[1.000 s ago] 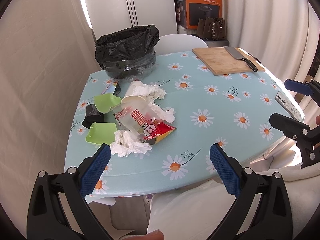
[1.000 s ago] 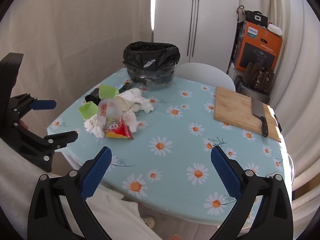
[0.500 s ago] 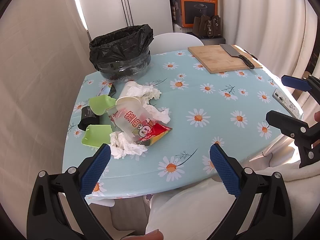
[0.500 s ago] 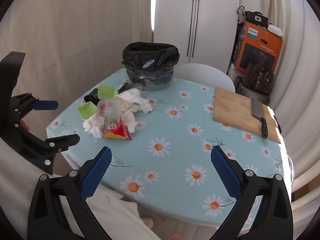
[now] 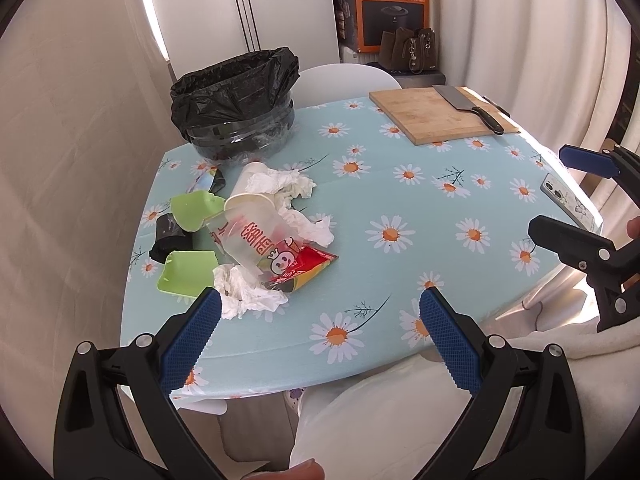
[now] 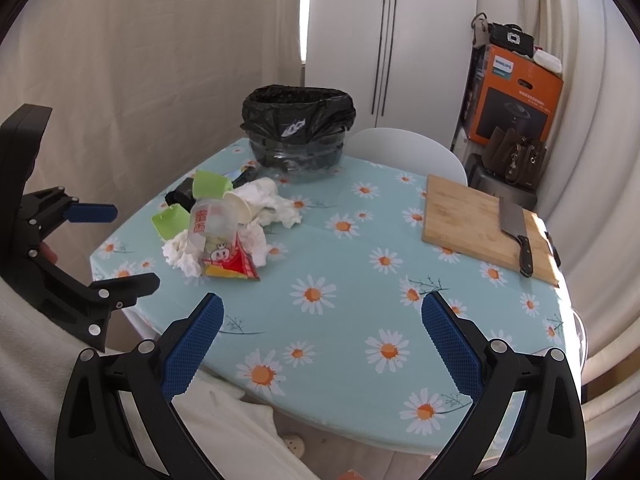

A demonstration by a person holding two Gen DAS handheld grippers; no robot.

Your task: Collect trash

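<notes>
A pile of trash lies at the table's left: a clear printed plastic cup [image 5: 256, 240] [image 6: 210, 224], a red snack wrapper [image 5: 308, 266] [image 6: 236, 266], crumpled white tissues [image 5: 250, 296] [image 6: 180, 254], a paper cup [image 5: 250, 184], green plastic pieces [image 5: 186, 272] [image 6: 168, 222] and a black object [image 5: 168, 236]. A bin lined with a black bag [image 5: 236, 100] [image 6: 298, 120] stands behind the pile. My left gripper [image 5: 320, 326] [image 6: 116, 244] is open and empty, at the table's near edge. My right gripper [image 6: 322, 330] [image 5: 568, 192] is open and empty, at the near right edge.
A wooden cutting board [image 5: 436, 116] [image 6: 480, 228] with a cleaver [image 5: 468, 108] [image 6: 516, 236] lies at the far right. A phone [image 5: 568, 200] lies at the right edge. A white chair [image 6: 404, 152] stands behind the daisy tablecloth [image 5: 400, 200]. An orange box [image 6: 516, 96] sits by the wall.
Both grippers have risen and drawn back slightly, so the table sits lower in the views. Both stay open. The trash has not moved.
</notes>
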